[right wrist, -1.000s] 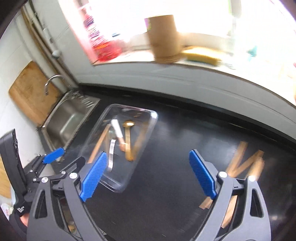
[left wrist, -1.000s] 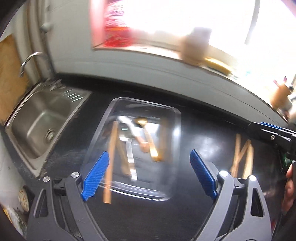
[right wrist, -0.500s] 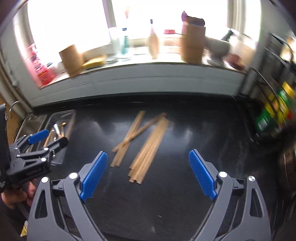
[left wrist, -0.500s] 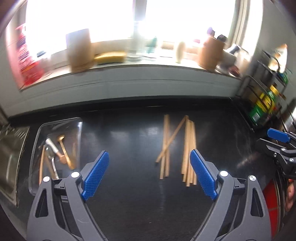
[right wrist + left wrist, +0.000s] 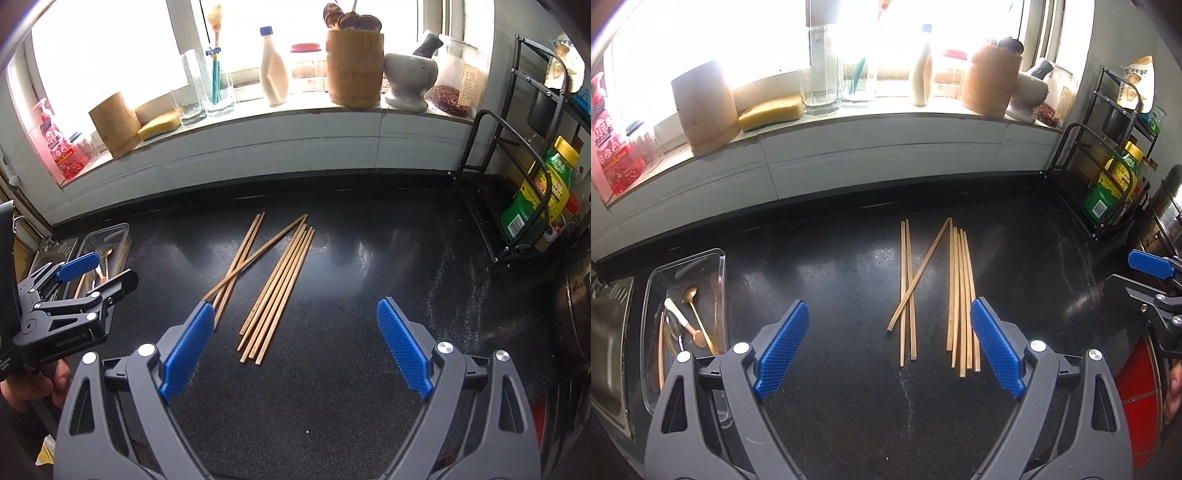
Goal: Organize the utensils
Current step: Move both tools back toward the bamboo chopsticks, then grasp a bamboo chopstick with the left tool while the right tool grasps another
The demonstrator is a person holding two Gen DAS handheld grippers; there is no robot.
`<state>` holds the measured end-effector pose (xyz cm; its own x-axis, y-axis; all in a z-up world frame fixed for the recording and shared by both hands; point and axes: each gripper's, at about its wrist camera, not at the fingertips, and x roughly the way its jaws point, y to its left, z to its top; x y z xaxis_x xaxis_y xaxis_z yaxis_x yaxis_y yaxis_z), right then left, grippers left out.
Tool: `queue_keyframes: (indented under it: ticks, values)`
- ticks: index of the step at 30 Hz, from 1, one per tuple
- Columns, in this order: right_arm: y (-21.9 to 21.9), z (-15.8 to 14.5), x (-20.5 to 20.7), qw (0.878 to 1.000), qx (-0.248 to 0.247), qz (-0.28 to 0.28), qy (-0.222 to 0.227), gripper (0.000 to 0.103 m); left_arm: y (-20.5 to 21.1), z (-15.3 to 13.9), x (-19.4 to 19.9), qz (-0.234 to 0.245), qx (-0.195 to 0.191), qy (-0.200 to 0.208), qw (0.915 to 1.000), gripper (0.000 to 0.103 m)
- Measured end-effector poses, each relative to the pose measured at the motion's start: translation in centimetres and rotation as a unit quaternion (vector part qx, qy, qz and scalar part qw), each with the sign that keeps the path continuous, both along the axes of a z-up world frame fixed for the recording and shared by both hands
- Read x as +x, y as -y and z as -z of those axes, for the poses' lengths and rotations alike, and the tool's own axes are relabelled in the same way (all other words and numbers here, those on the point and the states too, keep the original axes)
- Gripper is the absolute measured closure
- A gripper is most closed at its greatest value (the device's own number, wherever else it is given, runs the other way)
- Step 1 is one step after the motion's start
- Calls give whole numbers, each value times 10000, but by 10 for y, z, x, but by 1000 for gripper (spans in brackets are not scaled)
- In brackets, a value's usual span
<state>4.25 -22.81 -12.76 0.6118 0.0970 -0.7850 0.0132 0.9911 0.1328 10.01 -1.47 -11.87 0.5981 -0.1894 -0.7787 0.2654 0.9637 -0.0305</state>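
left gripper [image 5: 890, 352]: hanging over the dark counter [image 5: 831, 280] with jaws spread wide, nothing between the blue pads [image 5: 781, 350], pointing down at the wood sticks

right gripper [image 5: 293, 349]: same deal, gaping wide and gripping nothing, tilting down toward the counter (left pad overlapping the near ends of a couple of sticks in its own view, cannot tell if actually touching)

chopsticks [image 5: 960, 295]: lying loose on the counter mid-scene, a tight bunch running roughly parallel on the right side

crossed chopsticks [image 5: 908, 291]: sitting just left of that bunch, two side by side with a third slanting across them

clear tray [image 5: 720, 266]: sitting at the far left of the counter, right beside the steel sink [image 5: 607, 332]

spoons [image 5: 696, 317]: lying inside the tray, a gold one plus a white-handled one (more wooden sticks in there too, hard to count)

person's hand [image 5: 33, 380]: showing at the left edge of the right view, wrapping around the other gripper's handle

windowsill [image 5: 886, 122]: running along the back, carrying a bamboo holder [image 5: 703, 107], a yellow sponge [image 5: 772, 112], glass jars and a white bottle [image 5: 921, 74]

wire rack [image 5: 517, 166]: standing at the right end of the counter, holding a green-labelled bottle [image 5: 535, 199]
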Motion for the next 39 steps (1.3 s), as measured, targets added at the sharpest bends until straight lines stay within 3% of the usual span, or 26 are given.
queue_keyframes:
  ticks: [9, 22, 28, 35, 39]
  values:
    - [3, 50, 45, 9989, -150, 148, -427, 16, 14, 72, 69, 256, 323, -352, 9985, 16]
    - [6, 129, 114, 9932, -245, 265, -1109, 16, 20, 157, 145, 478, 329, -1063, 9926, 16]
    - [3, 156, 130, 9892, -264, 353, -1399, 16, 28, 169, 147, 686, 634, -841, 9921, 16]
    - [-8, 179, 143, 9852, -439, 343, -1621, 16, 25, 170, 145, 834, 577, -622, 9929, 18]
    - [-11, 184, 143, 9859, -399, 339, -1588, 16, 19, 168, 144, 835, 547, -525, 9936, 26]
